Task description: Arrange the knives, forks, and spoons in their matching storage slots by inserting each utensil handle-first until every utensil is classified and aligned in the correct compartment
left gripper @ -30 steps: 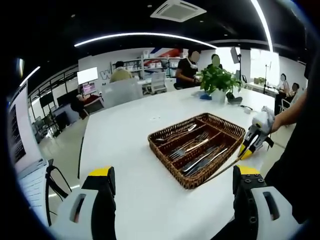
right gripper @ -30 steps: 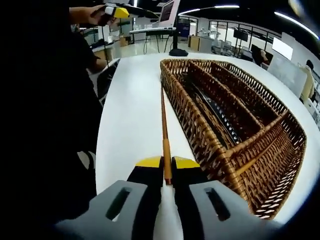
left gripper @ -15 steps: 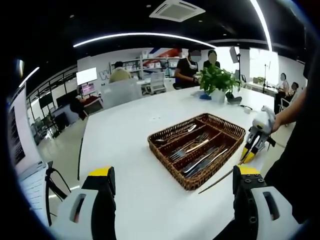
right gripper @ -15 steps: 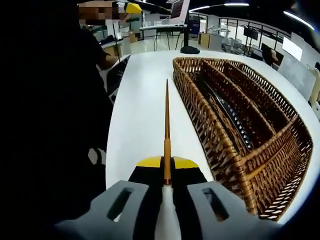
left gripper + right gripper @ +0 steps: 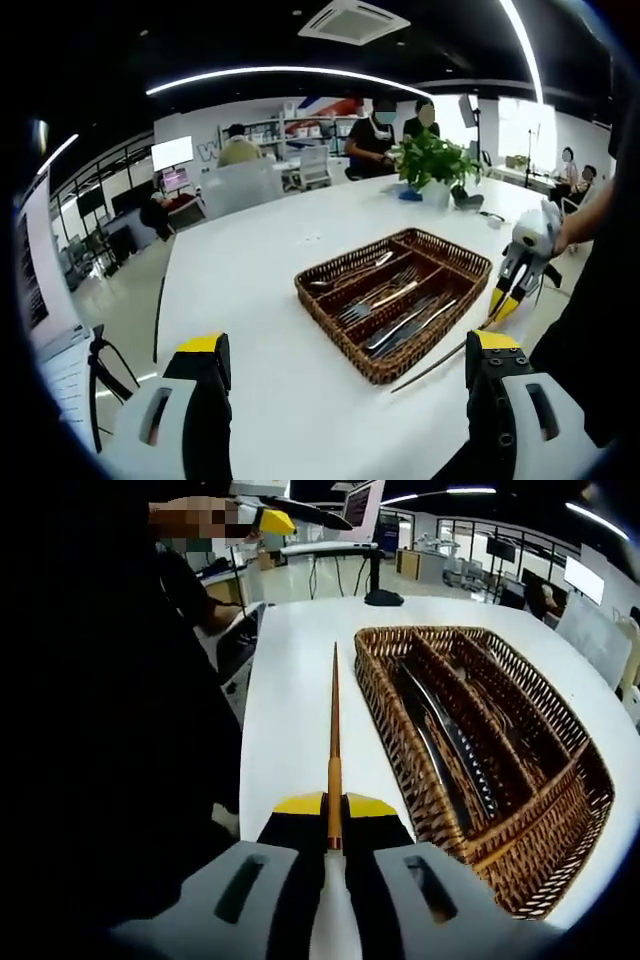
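A brown wicker basket (image 5: 335,335) with long compartments stands on the white table (image 5: 250,280). It holds a spoon (image 5: 350,272), forks (image 5: 375,297) and knives (image 5: 405,325). My right gripper (image 5: 497,308) comes in from the right, just off the basket's near corner. It is shut on a long brown stick (image 5: 435,362) that slants down over the table beside the basket. In the right gripper view, the gripper (image 5: 334,805) pinches the stick (image 5: 334,720), which points along the basket's left wall (image 5: 400,740), apart from it. My left gripper (image 5: 345,350) is open, well short of the basket.
A potted plant (image 5: 432,165) stands at the table's far end, with people and chairs behind it. A monitor stand (image 5: 383,595) sits beyond the basket. The table edge and the person's dark body lie close on the left in the right gripper view.
My right gripper has drawn back from the basket with the stick. The stick lay against the basket's edge before and now hangs clear of it. The left gripper has not moved.
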Demonstrator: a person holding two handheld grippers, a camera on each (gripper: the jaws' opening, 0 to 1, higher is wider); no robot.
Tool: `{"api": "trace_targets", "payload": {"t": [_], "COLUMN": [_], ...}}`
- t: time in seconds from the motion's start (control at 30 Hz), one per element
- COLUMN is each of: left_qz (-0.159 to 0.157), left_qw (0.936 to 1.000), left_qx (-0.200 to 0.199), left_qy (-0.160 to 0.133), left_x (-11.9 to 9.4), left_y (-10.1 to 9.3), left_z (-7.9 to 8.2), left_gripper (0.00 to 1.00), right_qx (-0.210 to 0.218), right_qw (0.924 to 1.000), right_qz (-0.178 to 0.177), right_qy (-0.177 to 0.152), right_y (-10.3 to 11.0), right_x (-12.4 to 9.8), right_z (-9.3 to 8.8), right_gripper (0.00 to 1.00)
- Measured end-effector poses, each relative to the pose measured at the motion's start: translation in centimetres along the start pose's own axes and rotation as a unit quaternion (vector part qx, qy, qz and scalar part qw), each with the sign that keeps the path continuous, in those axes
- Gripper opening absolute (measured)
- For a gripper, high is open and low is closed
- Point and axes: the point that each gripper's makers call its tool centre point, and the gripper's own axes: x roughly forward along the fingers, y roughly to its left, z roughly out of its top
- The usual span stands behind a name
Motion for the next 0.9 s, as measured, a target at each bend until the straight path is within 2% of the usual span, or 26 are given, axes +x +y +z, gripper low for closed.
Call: {"api": "trace_targets", "payload": {"t": [0.13, 0.37, 0.6, 0.63, 0.77, 0.9], "left_qz": [-0.002, -0.001, -0.001, -0.002, -0.001, -0.003], "left_qw": [1.0000, 1.0000, 1.0000, 1.0000, 1.0000, 1.0000], "left_qx": [0.001, 0.001, 0.000, 0.000, -0.001, 0.000], "left_qy": [-0.003, -0.004, -0.006, -0.006, -0.007, -0.006], "left_x": [0.2, 0.1, 0.1, 0.1, 0.1, 0.1], "left_y": [-0.1, 0.0, 0.0, -0.1, -0.2, -0.3], "left_z": [0.2, 0.2, 0.2, 0.2, 0.2, 0.1], "left_gripper": [0.99, 0.99, 0.99, 0.99, 0.99, 0.99], "right_qx": [-0.001, 0.036, 0.079, 0.099, 0.117, 0.145], "right_qw": [0.9999, 0.9980, 0.9930, 0.9901, 0.9848, 0.9750], "right_qz": [-0.009, -0.039, -0.076, -0.089, -0.120, -0.162], "right_qy": [-0.007, -0.034, -0.044, -0.043, -0.046, -0.046], "right_y": [-0.5, -2.0, -3.6, -4.0, -4.7, -5.6], "right_x": [-0.3, -1.3, -2.2, -2.3, -2.6, -3.0], "right_z": [0.9, 2.6, 3.1, 3.0, 2.9, 2.4], "right_gripper": [0.03, 0.03, 0.03, 0.03, 0.03, 0.03]}}
